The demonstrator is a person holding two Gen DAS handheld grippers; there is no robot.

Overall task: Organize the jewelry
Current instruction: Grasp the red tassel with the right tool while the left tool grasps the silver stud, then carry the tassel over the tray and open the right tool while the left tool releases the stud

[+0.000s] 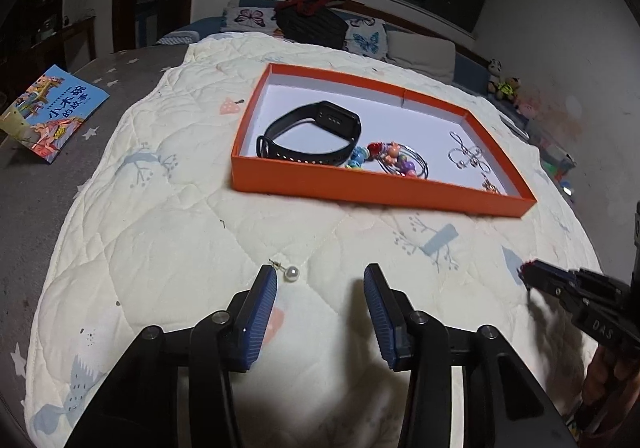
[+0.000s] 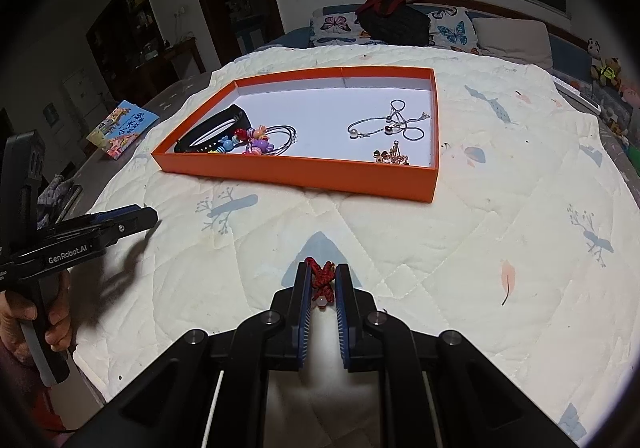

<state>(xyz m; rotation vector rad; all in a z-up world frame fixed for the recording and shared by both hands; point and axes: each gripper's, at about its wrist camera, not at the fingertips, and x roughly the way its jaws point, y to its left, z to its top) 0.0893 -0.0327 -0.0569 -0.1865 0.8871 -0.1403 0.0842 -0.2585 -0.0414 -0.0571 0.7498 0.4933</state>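
While the right gripper (image 2: 322,280) clamps a red braided cord bracelet (image 2: 322,279), the left gripper (image 1: 320,280) stands half open and empty beside a white pearl stud earring (image 1: 291,273) on the quilt.

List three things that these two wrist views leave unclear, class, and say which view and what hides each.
- Red braided cord: right wrist view, the right tongs shut on it cover its sides and full length.
- Gold-coloured jewelry: left wrist view, the orange box near wall cuts it off.
- Pearl earring: left wrist view, too small to make out its post by the open left tongs.
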